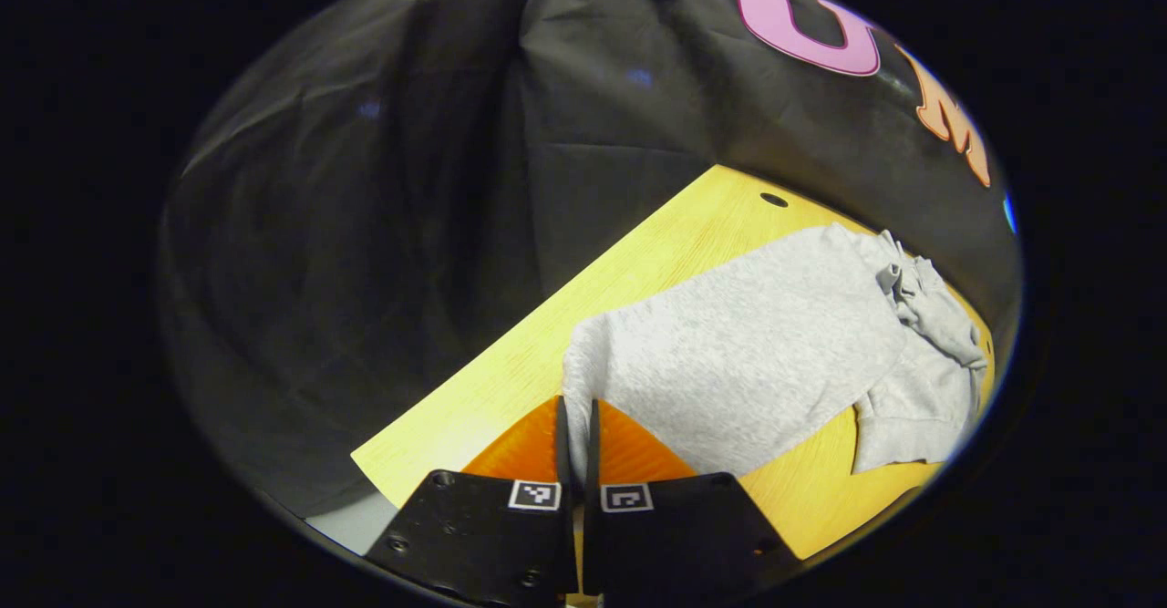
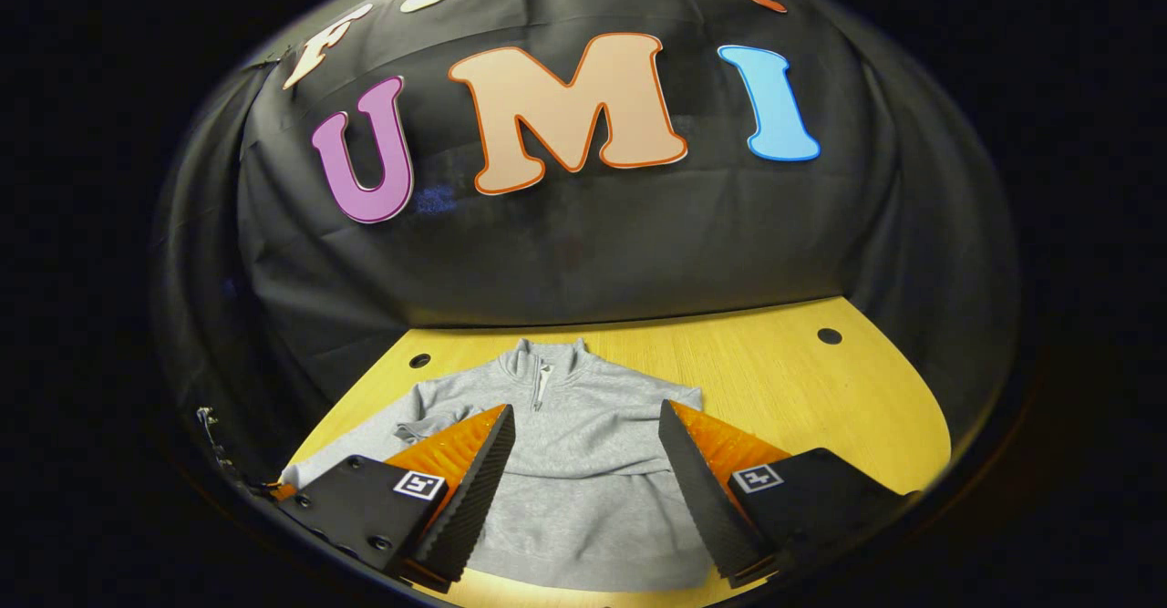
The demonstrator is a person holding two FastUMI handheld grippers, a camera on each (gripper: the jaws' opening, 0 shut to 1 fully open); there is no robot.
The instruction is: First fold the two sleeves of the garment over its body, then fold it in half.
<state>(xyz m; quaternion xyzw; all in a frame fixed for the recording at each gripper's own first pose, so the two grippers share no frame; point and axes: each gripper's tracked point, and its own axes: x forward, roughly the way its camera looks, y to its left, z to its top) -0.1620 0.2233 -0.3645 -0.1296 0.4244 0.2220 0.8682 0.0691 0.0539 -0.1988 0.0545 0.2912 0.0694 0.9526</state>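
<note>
Light grey fleece pullover with a short zip collar [image 2: 583,462] lies flat on the yellow wooden table [image 2: 821,389], collar toward the black cloth wall [image 2: 583,243]. Left gripper [image 1: 576,426]: fingers nearly closed, tips at a corner of the pullover [image 1: 748,353]; cannot tell whether cloth is pinched between them. Right gripper [image 2: 583,448]: jaws wide apart above the pullover's body, holding nothing

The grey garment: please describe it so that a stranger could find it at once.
Look at the yellow wooden table before the black cloth wall. The grey garment lies flat on it, collar toward the wall. It is the one soft thing there, with a short zip at its stand-up collar.
</note>
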